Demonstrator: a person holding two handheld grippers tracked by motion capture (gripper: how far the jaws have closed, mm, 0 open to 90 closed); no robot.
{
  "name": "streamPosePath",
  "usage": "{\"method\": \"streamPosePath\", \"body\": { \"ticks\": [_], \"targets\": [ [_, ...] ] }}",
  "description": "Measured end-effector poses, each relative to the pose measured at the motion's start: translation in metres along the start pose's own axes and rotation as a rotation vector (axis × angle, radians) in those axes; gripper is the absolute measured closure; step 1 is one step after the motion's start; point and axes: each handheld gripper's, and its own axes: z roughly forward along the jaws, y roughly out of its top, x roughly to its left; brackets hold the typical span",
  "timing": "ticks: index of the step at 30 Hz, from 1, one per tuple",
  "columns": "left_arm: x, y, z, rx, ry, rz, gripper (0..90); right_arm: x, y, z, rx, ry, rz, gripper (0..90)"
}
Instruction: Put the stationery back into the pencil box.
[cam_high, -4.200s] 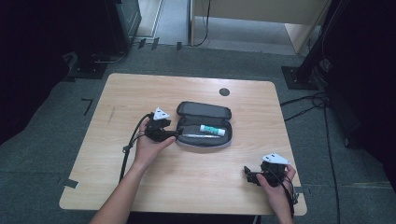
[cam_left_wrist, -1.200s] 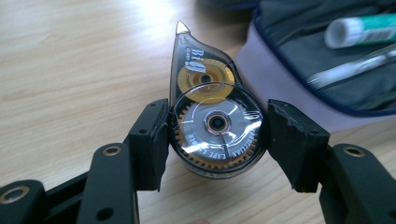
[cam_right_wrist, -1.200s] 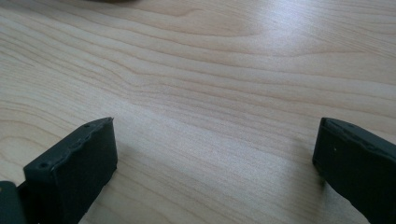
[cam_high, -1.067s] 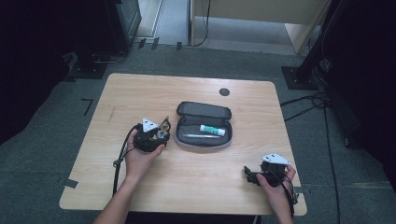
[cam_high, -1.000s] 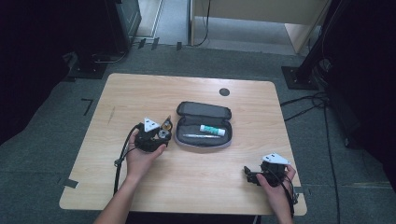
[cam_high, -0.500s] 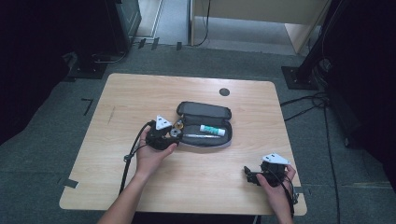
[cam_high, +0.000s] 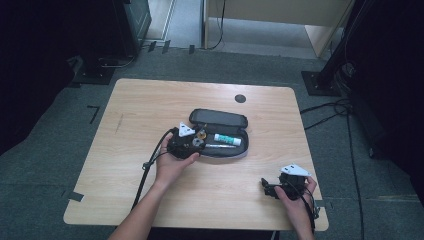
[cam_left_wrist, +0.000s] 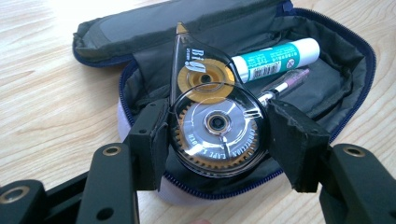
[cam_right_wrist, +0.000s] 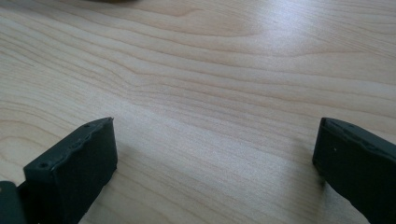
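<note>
open pencil case (cam_left_wrist: 341, 60): glue stick (cam_left_wrist: 275, 58), pen (cam_left_wrist: 285, 84) inside

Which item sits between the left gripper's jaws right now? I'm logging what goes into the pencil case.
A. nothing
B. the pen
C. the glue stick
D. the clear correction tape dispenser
D: in the left gripper view the left gripper has both pads pressed on the correction tape dispenser, held over the open pencil case, where the glue stick and pen lie.
</note>
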Motion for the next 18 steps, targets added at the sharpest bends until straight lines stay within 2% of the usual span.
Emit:
{"method": "streamPosePath", "body": {
  "ticks": [8,18],
  "targets": [
    [0.004,0.001,0.014,0.039,-0.002,-0.010,42.5,0.000,0.000,0.000,0.000,0.000,0.000,0.0],
    [0.004,0.002,0.017,0.060,-0.010,-0.015,42.4,0.000,0.000,0.000,0.000,0.000,0.000,0.0]
  ]
}}
